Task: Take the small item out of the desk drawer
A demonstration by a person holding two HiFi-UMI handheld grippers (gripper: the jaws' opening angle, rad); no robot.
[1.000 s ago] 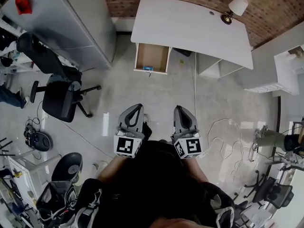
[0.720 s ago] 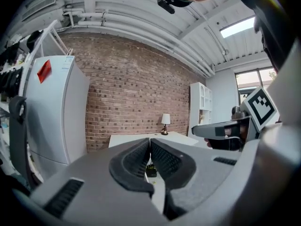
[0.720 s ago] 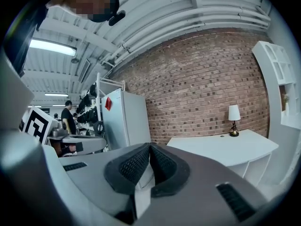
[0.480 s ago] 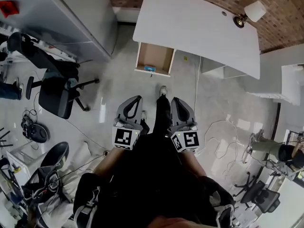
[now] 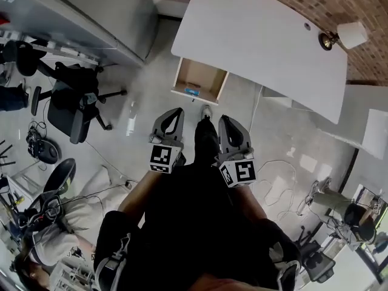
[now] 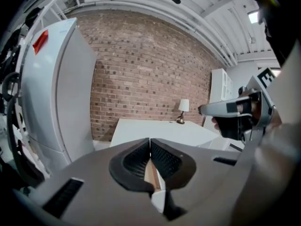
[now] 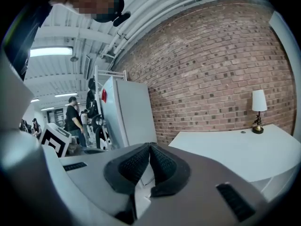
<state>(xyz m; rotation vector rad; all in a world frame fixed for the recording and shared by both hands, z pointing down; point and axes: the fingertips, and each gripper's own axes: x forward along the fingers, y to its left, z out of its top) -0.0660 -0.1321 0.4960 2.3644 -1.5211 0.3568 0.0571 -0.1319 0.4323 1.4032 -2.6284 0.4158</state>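
A white desk stands against the brick wall, and its wooden drawer is pulled open over the floor. A small blue item lies at the drawer's front edge. My left gripper and right gripper are held side by side at waist height, a step short of the drawer, both pointing toward it. In the left gripper view the jaws are shut with nothing held, and the desk lies ahead. In the right gripper view the jaws are shut on nothing too.
A table lamp stands on the desk's far right corner. A tall grey cabinet stands left of the desk. Black office chairs crowd the left side. Cables trail on the floor at the right. My shoe is below the drawer.
I have stepped forward: the desk and open drawer sit closer to the grippers in the head view. Both grippers stay shut and side by side.
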